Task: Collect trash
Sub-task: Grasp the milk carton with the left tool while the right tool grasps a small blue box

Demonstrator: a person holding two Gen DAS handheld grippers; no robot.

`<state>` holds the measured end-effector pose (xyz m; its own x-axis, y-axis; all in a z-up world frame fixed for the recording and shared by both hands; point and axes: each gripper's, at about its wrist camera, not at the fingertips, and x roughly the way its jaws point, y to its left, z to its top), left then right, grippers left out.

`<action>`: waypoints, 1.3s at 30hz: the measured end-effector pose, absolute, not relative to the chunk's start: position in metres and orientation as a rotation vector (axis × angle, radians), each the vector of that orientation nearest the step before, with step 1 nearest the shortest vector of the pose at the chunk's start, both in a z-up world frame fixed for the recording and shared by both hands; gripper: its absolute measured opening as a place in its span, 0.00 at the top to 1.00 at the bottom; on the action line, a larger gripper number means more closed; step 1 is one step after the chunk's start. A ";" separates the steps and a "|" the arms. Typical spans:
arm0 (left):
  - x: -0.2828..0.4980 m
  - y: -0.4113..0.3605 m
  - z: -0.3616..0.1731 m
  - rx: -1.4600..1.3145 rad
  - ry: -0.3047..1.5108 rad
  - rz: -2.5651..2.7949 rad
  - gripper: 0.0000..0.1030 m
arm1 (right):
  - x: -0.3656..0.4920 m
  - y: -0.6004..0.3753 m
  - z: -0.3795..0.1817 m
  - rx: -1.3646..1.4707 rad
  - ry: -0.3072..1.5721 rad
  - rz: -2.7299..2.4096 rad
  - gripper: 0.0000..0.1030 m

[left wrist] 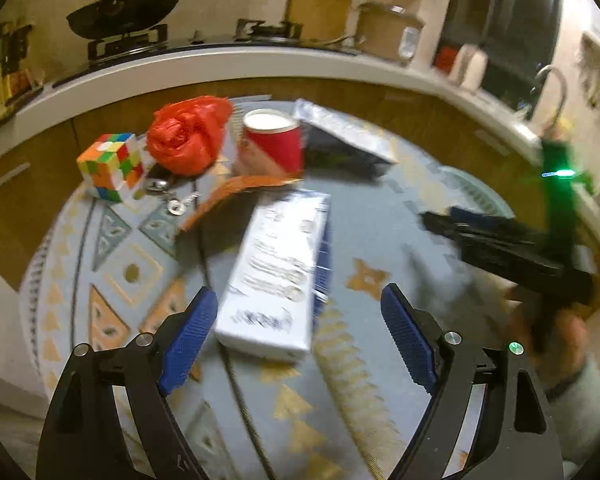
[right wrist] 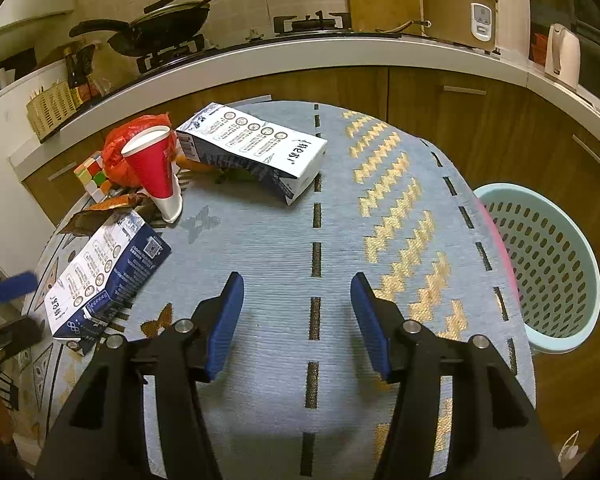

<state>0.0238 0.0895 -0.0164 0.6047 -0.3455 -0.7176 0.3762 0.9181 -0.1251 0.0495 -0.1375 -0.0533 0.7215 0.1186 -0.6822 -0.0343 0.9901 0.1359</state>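
Nearest us in the left wrist view, the left gripper [left wrist: 298,316] hangs with its blue-padded jaws wide apart, empty, over the near end of a white milk carton [left wrist: 274,276] lying flat on the patterned tablecloth [left wrist: 380,220]. Toward the table's far edge we see a red paper cup [left wrist: 272,142] upright, a crumpled red plastic bag [left wrist: 190,138] just left of it, a Rubik's cube [left wrist: 112,166] at the far left edge, and a second carton [left wrist: 344,140] right of the cup. An orange wrapper [left wrist: 236,196] lies between cup and near carton; the blur keeps us from saying whether it touches either. The right gripper [left wrist: 500,244] shows as a dark smear at the right edge.

In the right wrist view, the right gripper [right wrist: 298,320] holds its jaws apart, empty, above bare cloth near the table's front edge. One carton [right wrist: 100,276] lies at the left edge, another [right wrist: 256,148] near the far edge, the cup [right wrist: 156,168] between them. A pale green perforated basket [right wrist: 552,264] stands beside the table's right edge, below its top
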 end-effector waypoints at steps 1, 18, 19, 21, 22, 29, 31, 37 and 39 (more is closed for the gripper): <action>0.032 0.087 -0.020 0.049 0.838 -0.400 0.21 | 0.049 -0.138 -0.053 0.118 0.758 0.085 0.48; 0.071 0.053 -0.051 0.137 0.910 -0.223 0.36 | 0.127 -0.137 -0.011 -0.068 0.735 0.254 0.27; 0.070 0.052 -0.052 0.127 0.907 -0.225 0.40 | 0.134 -0.134 -0.013 -0.085 0.744 0.274 0.27; 0.067 0.049 -0.055 0.114 0.898 -0.223 0.41 | 0.145 -0.129 -0.017 -0.119 0.751 0.298 0.27; 0.066 0.048 -0.056 0.115 0.888 -0.215 0.41 | 0.152 -0.124 -0.019 -0.150 0.748 0.303 0.27; 0.061 0.047 -0.058 0.102 0.854 -0.199 0.41 | 0.184 -0.105 -0.032 -0.271 0.749 0.319 0.27; 0.061 0.046 -0.058 0.105 0.852 -0.200 0.41 | 0.197 -0.102 -0.037 -0.264 0.784 0.371 0.26; 0.061 0.049 -0.058 0.085 0.852 -0.216 0.41 | 0.213 -0.099 -0.045 -0.222 0.827 0.410 0.30; 0.061 0.049 -0.058 0.082 0.850 -0.215 0.41 | 0.208 -0.102 -0.042 -0.196 0.816 0.408 0.42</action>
<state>0.0609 0.0495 -0.0575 0.6394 -0.1555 -0.7529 0.2213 0.9751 -0.0135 0.2078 -0.1022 -0.0422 0.6136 0.2767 -0.7395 -0.4255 0.9049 -0.0145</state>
